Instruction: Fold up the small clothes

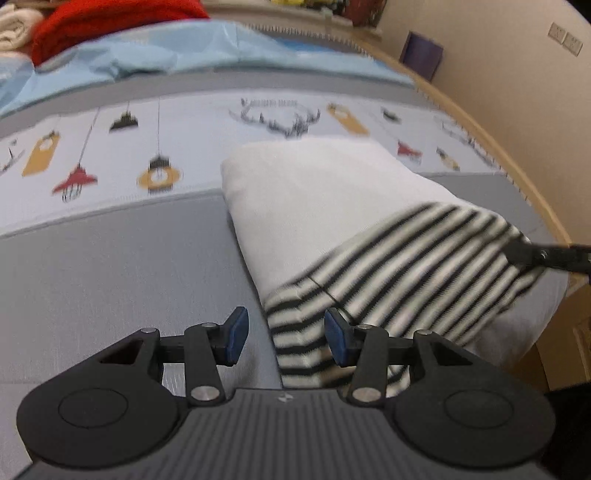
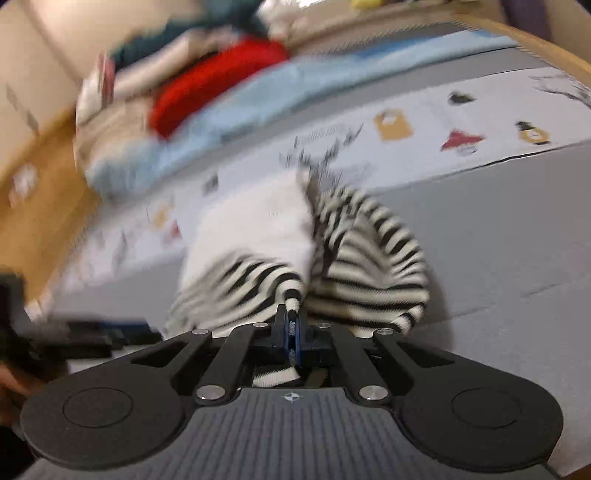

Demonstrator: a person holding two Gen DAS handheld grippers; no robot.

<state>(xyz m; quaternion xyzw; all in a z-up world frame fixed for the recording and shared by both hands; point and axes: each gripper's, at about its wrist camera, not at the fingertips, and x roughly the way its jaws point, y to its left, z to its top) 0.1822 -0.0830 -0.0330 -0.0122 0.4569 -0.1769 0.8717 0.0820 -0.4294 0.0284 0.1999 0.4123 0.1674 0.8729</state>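
Observation:
A small garment [image 1: 317,206] with a white body and black-and-white striped sleeves lies on the grey mat. My left gripper [image 1: 286,334] is open, its blue pads either side of a striped edge [image 1: 299,339] near the garment's near corner. My right gripper [image 2: 293,325] is shut on a striped sleeve [image 2: 365,266], lifting it off the white body [image 2: 255,225]. In the left wrist view the right gripper's fingers [image 1: 543,254] show at the striped sleeve's far right end. The right wrist view is blurred.
A printed play mat [image 1: 147,147] with lamp and antler pictures lies beyond the garment. A light blue cloth [image 1: 155,51], a red cloth [image 1: 110,22] and other clothes are piled at the back. A wooden edge [image 1: 509,155] runs along the right.

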